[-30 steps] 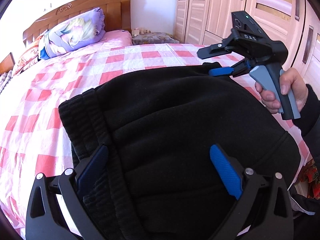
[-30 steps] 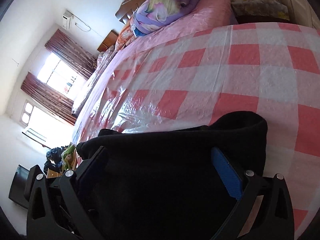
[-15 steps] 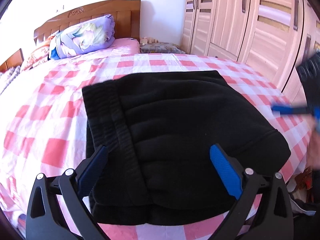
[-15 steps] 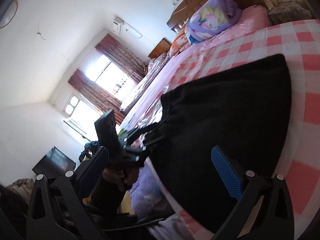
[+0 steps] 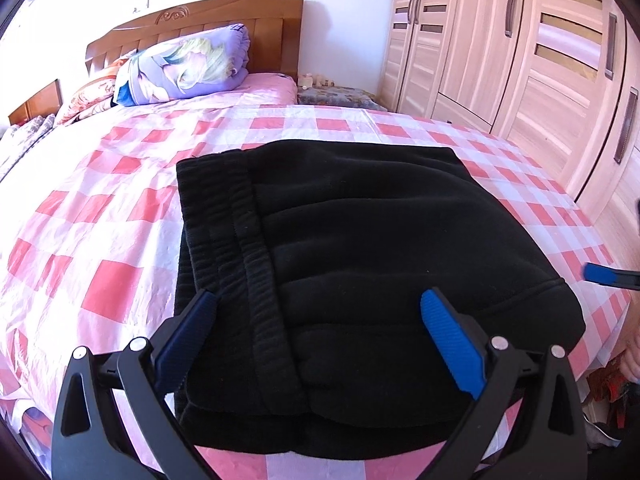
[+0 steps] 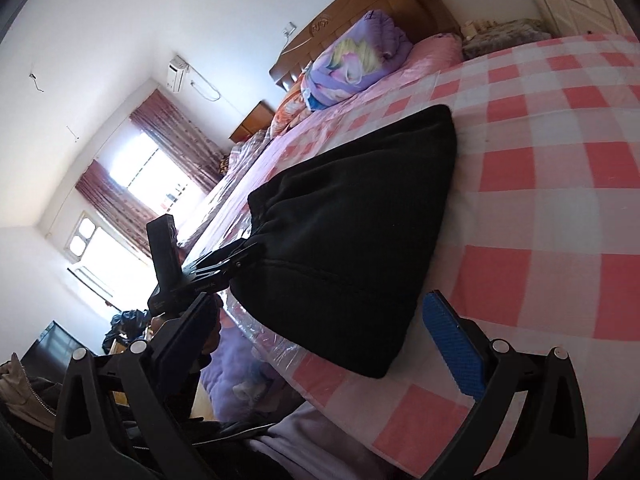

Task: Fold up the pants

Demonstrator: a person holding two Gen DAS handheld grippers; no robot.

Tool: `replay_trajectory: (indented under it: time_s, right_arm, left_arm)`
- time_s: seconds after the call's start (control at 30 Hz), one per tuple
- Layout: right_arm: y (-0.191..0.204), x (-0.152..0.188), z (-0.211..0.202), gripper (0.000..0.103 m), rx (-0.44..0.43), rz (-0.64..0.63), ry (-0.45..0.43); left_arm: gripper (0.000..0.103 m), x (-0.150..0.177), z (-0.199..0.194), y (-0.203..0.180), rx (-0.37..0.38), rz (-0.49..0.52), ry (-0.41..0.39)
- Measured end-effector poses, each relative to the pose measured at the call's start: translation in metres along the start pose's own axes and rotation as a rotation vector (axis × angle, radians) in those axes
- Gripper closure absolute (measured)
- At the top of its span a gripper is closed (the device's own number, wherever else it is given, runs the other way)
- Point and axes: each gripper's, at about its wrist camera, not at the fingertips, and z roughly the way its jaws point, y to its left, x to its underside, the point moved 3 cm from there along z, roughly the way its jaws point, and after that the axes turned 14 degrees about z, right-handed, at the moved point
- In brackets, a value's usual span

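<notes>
The left wrist view looks down the bed: on the pink-and-white checked bedsheet (image 5: 120,216) lie the black fleece pants (image 5: 360,264), folded into a thick rectangle near the foot edge, with the ribbed elastic waistband (image 5: 240,248) running along their left side. The left gripper (image 5: 320,320) hangs just above the near end of the pants, its blue-padded fingers (image 5: 448,340) spread wide with nothing between them. Farther back sit a purple printed pillow (image 5: 188,68) against a carved wooden headboard (image 5: 200,28), and to the right a pale wooden wardrobe (image 5: 520,52). Only a blue finger tip of the right gripper (image 5: 608,277) shows at the right edge here.

The right wrist view, rolled sideways, shows what the other cannot: a curtained window (image 6: 132,188) and a wall air conditioner (image 6: 177,73) at left, and the left gripper (image 6: 240,256) seen from the side, its tips touching the gathered waistband end of the pants (image 6: 352,240). The right gripper (image 6: 320,320) is also splayed and empty, off the near corner of the folded bundle and apart from it. The bedsheet (image 6: 540,184) fills the right half.

A second ago both grippers were buried in the cloth with fabric between their fingers; since then both have let go and drawn back, and the pants now rest flat on the bed, fully visible as a folded stack
</notes>
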Motion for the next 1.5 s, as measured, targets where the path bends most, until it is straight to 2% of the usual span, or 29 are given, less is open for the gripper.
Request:
replay_trajectory:
  time_s: [0.27,0.4,0.53,0.63,0.7,0.83,0.93,1.07,1.2,1.23,1.27,1.4,1.5]
  right_arm:
    - [0.009,0.001,-0.032,0.004,0.113,0.034,-0.228]
    - [0.014,0.016,-0.021,0.004,0.230,0.055,-0.325]
    - [0.021,0.032,0.012,0.004,0.391,0.011,-0.320]
    - [0.036,0.044,0.032,0.004,0.491,-0.115,-0.297]
    - [0.043,0.049,0.039,0.004,0.540,-0.179,-0.298]
    - [0.043,0.051,0.042,0.004,0.554,-0.206,-0.293]
    - [0.041,0.052,0.043,0.004,0.547,-0.189,-0.277]
    - [0.043,0.053,0.038,0.004,0.541,-0.183,-0.298]
    - [0.045,0.052,0.034,0.004,0.522,-0.175,-0.316]
    - [0.046,0.053,0.036,0.004,0.522,-0.177,-0.310]
    - [0.047,0.054,0.039,0.004,0.521,-0.182,-0.300]
    - [0.052,0.061,0.051,0.004,0.518,-0.217,-0.251]
    - [0.054,0.067,0.058,0.004,0.524,-0.242,-0.222]
  left_arm:
    - [0.001,-0.001,0.000,-0.002,-0.026,-0.014,0.013]
    - [0.001,-0.002,0.000,-0.003,-0.043,-0.028,0.026]
    - [0.001,-0.002,0.001,-0.006,-0.094,-0.048,0.021]
    - [0.001,0.000,-0.010,-0.007,-0.166,-0.097,0.001]
    - [0.001,0.001,-0.022,-0.013,-0.237,-0.088,-0.023]
    - [0.001,0.008,-0.050,-0.034,-0.385,0.010,-0.073]
    - [0.001,0.017,-0.062,-0.041,-0.438,0.037,-0.072]
    - [0.001,0.030,-0.076,-0.035,-0.395,-0.066,-0.074]
    - [0.001,0.041,-0.087,-0.017,-0.269,-0.313,-0.095]
    - [0.001,0.043,-0.089,-0.017,-0.257,-0.333,-0.099]
    - [0.001,0.042,-0.090,-0.021,-0.258,-0.332,-0.099]
    - [0.001,0.036,-0.085,-0.047,-0.321,-0.215,-0.082]
    - [0.001,0.038,-0.080,-0.060,-0.302,-0.185,-0.059]
